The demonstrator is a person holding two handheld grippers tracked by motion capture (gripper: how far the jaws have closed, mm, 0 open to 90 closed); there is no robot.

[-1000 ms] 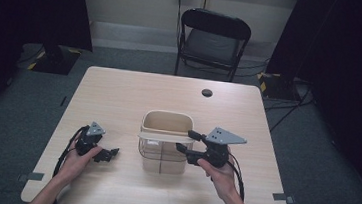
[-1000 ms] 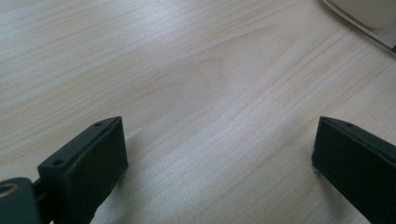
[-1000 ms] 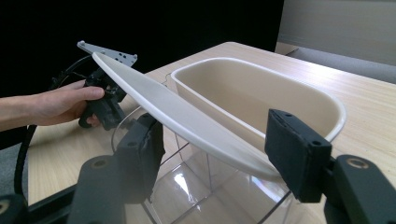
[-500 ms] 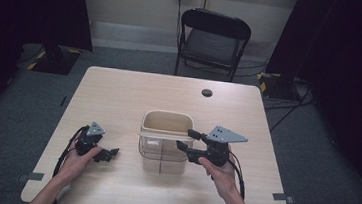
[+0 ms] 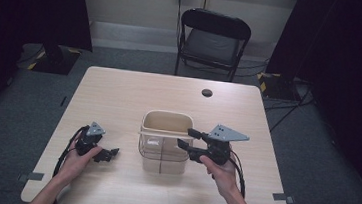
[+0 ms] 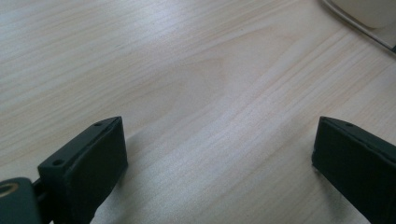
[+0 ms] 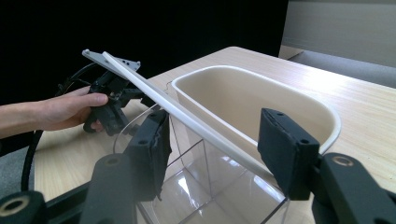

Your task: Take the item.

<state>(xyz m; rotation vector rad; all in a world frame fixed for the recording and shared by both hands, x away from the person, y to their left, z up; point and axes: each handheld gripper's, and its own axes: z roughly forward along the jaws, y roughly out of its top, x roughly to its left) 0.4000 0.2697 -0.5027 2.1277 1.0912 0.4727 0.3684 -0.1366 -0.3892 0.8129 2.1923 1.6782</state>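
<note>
While the right gripper (image 5: 185,138) hovers at the bin's three o'clock side, its jaws stand apart astride the white handle bar (image 7: 187,119), seemingly without touching it; the beige bin (image 5: 165,121) nests in a clear container (image 5: 160,152) at table centre; at nine o'clock, the left gripper (image 5: 111,154) rests on the wooden table (image 5: 119,96), jaws wide apart and holding nothing.

The bin (image 5: 163,148) stood mid-table near the front edge, between both grippers. Bare table (image 5: 119,96) lay open toward the back edge, except a small black disc (image 5: 207,92).
</note>
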